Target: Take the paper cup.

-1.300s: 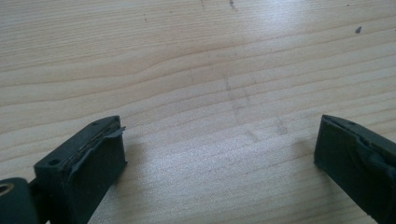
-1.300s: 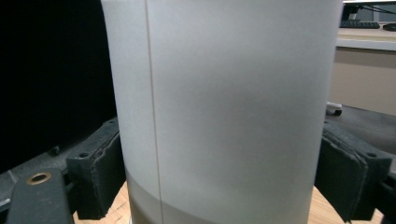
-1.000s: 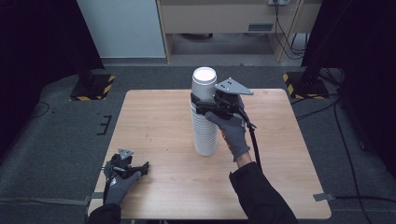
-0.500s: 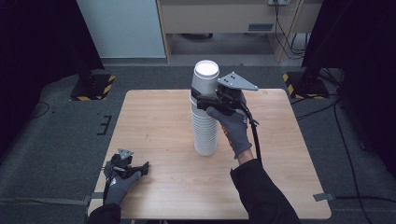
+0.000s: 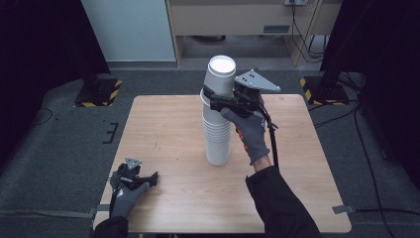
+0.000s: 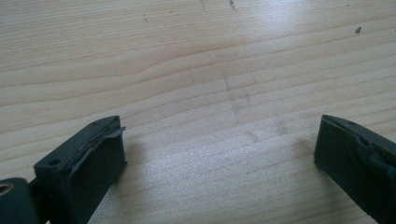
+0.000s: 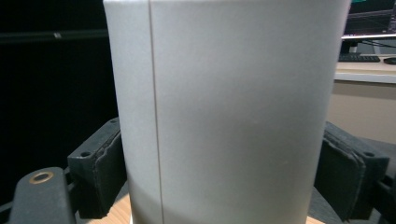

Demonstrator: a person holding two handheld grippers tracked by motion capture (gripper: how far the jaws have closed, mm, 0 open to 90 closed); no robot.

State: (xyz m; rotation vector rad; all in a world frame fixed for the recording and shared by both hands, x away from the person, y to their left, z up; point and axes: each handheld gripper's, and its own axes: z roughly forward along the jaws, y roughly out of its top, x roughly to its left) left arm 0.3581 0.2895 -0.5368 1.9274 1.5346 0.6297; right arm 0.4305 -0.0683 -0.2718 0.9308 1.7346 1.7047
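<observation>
The top cup [image 7: 224, 112] is held between the two black jaws of the right gripper [image 5: 218, 101], one pad pressed on each side of its white wall. In the high view this cup is seen lifted partly out of the stack of cups [image 5: 218, 134], which stands upright near the middle of the table [image 5: 163, 124]. The stack is well away from every table edge, and bare wood is seen all around its foot. The right hand [image 5: 250, 131] is placed just beside the stack, on its right.

The jaws of the left gripper [image 5: 134, 178] are spread wide with nothing between them, and are laid on bare wood near the front left corner of the table, close to the edge.

Since half a second ago, the top cup has been raised a little higher above the stack. The left gripper has not been moved.
</observation>
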